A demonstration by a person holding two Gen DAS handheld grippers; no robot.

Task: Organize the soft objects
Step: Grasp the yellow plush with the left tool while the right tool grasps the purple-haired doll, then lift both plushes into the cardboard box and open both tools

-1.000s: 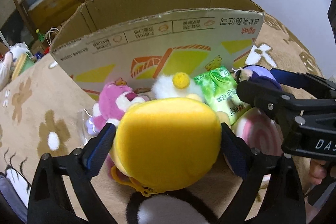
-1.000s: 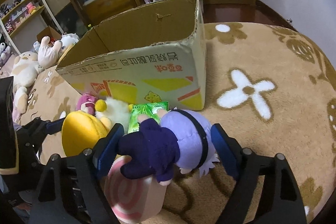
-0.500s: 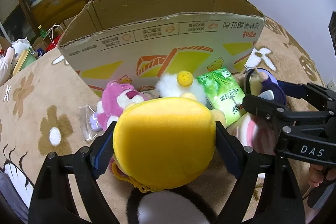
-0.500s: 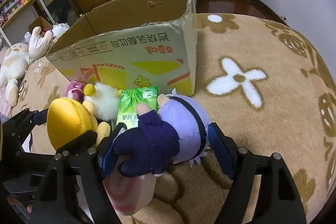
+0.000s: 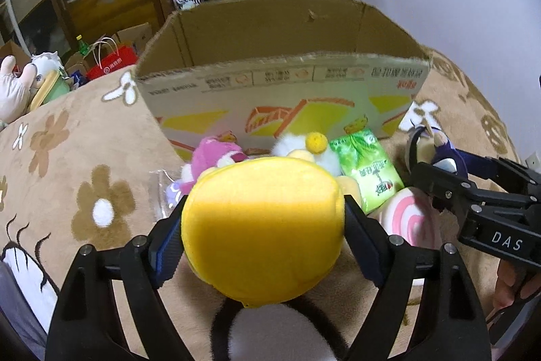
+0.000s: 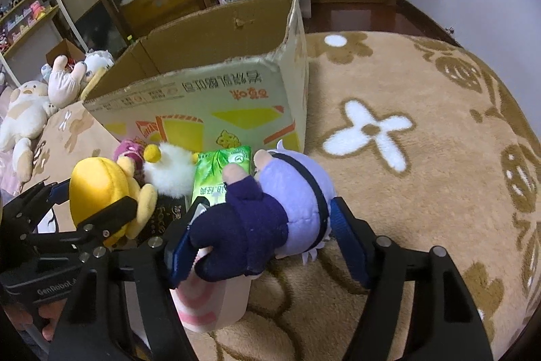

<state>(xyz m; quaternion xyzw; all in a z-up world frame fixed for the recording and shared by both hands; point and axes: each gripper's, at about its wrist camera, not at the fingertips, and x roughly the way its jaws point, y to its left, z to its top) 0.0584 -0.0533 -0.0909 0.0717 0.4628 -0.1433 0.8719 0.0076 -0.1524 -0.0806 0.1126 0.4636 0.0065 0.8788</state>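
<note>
Left tongs [image 5: 263, 239] pinching yellow plush [image 5: 262, 225]; right tongs [image 6: 260, 235] pinching purple doll [image 6: 270, 208], both before cardboard box [image 5: 287, 90].

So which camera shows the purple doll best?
The right wrist view: the purple doll fills the right gripper, body and head visible. The left wrist view shows only a sliver behind that gripper.

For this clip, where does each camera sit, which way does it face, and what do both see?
Left wrist: sits on the left gripper, faces the cardboard box; its fingers clamp a yellow plush.
Right wrist: sits on the right gripper, faces the box corner; clamps a purple plush doll.
Shared: box, both plushes, green pack, each other's gripper.
</note>
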